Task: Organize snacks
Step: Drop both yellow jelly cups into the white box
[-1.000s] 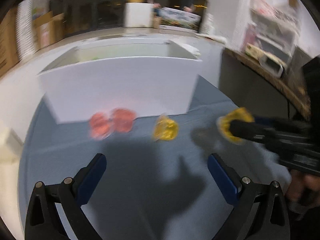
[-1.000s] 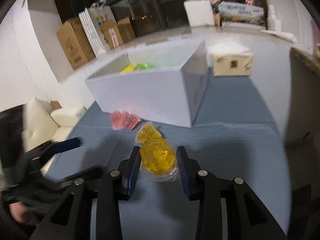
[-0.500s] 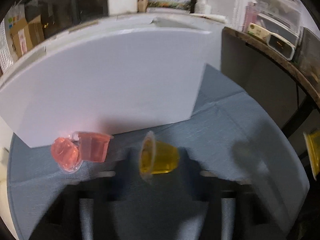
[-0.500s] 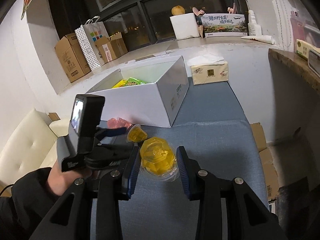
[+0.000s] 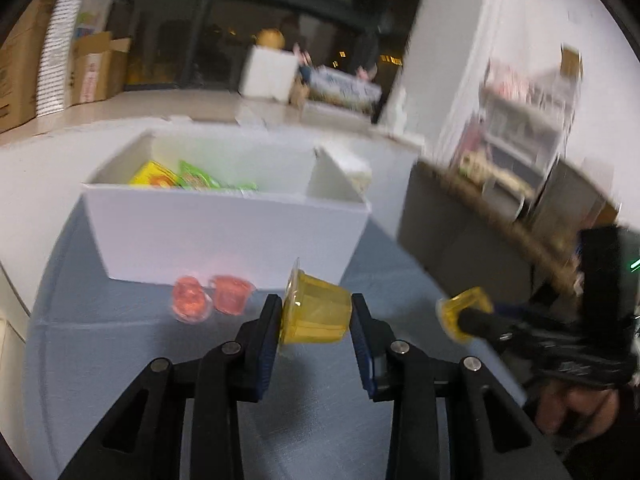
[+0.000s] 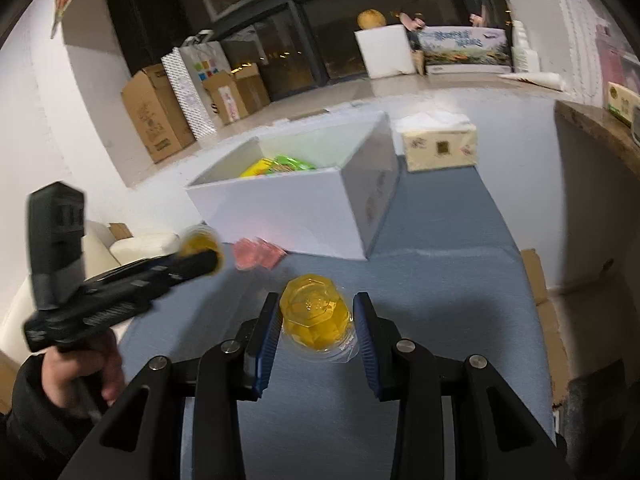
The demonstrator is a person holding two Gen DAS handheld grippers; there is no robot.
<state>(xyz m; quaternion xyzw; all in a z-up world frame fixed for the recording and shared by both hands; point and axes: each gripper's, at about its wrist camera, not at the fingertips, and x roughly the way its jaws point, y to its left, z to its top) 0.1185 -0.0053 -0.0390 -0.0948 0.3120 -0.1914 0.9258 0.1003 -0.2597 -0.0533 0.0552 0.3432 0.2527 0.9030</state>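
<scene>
Surface: blue-grey tablecloth [image 6: 460, 280], white box [image 6: 300, 204] at 12 o'clock
Room: dark windows [image 6: 320, 32], cardboard boxes [image 6: 156, 116] at 10
Left gripper [image 5: 316, 320]: clamped on yellow jelly cup [image 5: 316, 312]
Right gripper [image 6: 316, 320]: clamped on second yellow jelly cup [image 6: 316, 316]
Table: 2 pink jelly cups [image 5: 212, 302] against the box front

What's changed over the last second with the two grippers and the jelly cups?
The left gripper closed on the yellow jelly cup and lifted it off the blue cloth. The right gripper kept its own yellow cup. Pink cups and white box stayed put.
</scene>
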